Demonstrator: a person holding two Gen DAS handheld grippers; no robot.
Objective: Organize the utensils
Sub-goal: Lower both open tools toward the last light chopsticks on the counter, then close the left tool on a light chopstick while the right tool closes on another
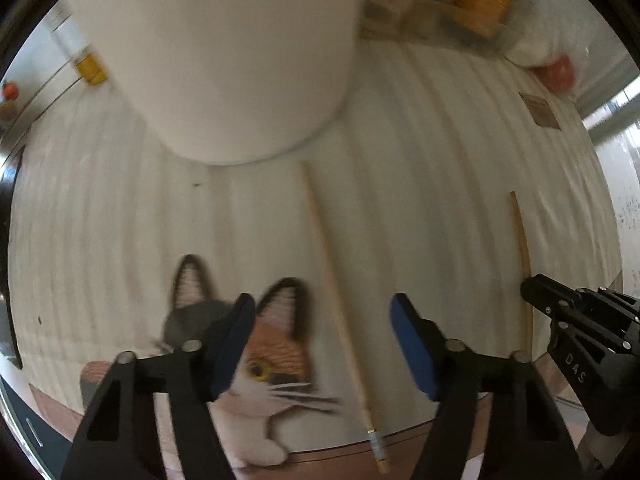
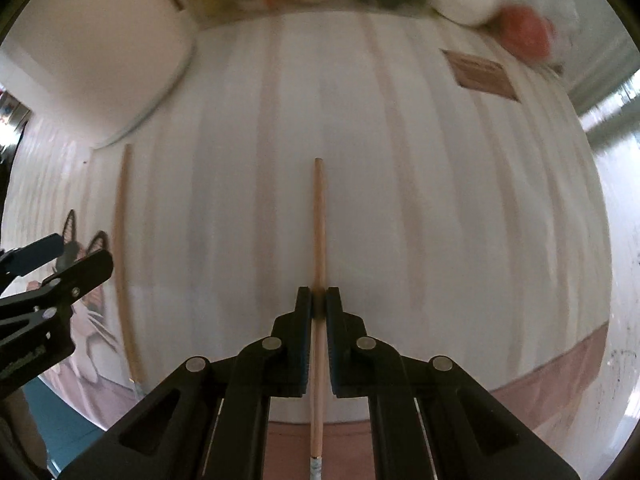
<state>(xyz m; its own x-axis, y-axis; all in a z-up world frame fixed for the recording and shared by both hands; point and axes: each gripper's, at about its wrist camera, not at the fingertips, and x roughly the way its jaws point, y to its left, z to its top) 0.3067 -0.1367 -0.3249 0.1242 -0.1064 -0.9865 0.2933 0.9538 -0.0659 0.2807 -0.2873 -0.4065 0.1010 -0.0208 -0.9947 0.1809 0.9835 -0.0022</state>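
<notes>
Two wooden chopsticks lie on the white mat [image 2: 440,200] with a cat picture. One chopstick [image 2: 319,240] is clamped between the closed fingers of the right gripper [image 2: 319,304]. The other chopstick [image 1: 340,300] lies between the parted fingers of the left gripper [image 1: 324,344], not yet gripped. The white container [image 1: 232,60] beyond, blurred, is probably the holder. Neither chopstick is stowed, so most work remains.
</notes>
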